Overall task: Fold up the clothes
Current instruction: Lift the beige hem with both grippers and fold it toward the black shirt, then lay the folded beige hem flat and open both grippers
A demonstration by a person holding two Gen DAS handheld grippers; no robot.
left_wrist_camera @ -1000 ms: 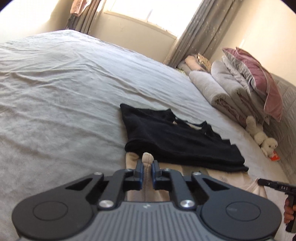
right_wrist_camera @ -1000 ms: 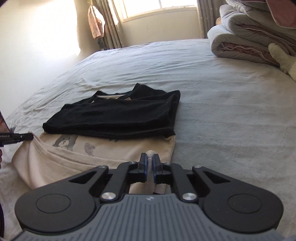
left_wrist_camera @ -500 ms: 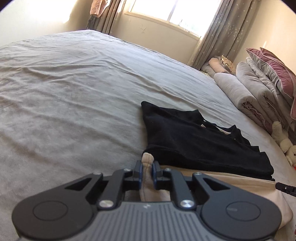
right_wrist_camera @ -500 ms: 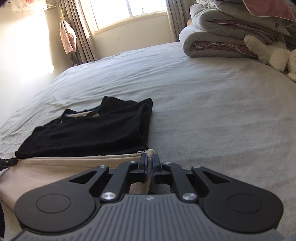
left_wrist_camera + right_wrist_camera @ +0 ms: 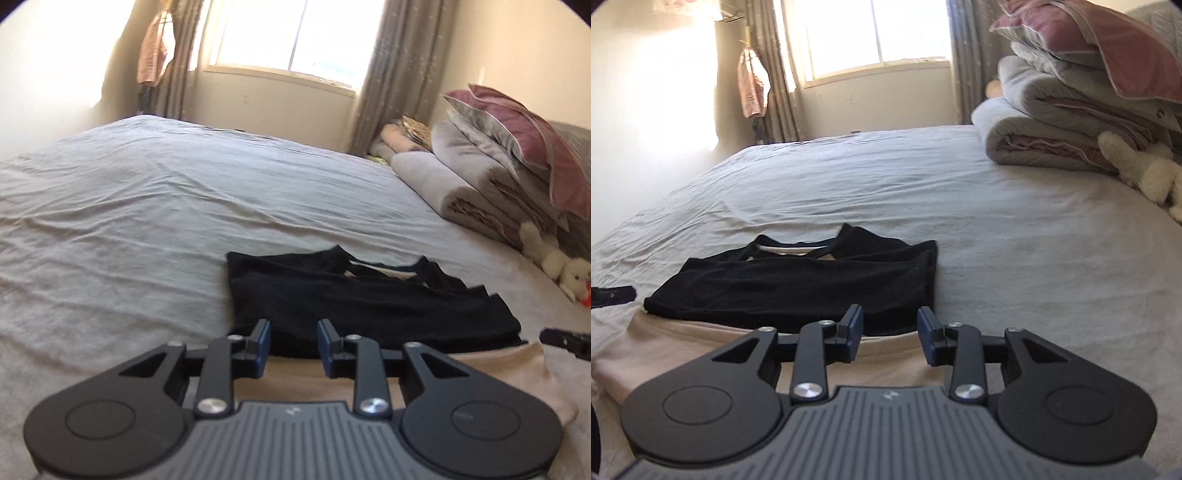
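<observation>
Both the left tongs and right tongs hang released over the beige shirt on the bed, just behind the black shirt; probably between folds, next regrasping its edge.

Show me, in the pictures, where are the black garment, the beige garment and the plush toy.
black garment (image 5: 369, 306), left wrist view, middle of its folded body.
beige garment (image 5: 683, 343), right wrist view, bare part below the black one.
plush toy (image 5: 1145, 170), right wrist view, its white body.
</observation>
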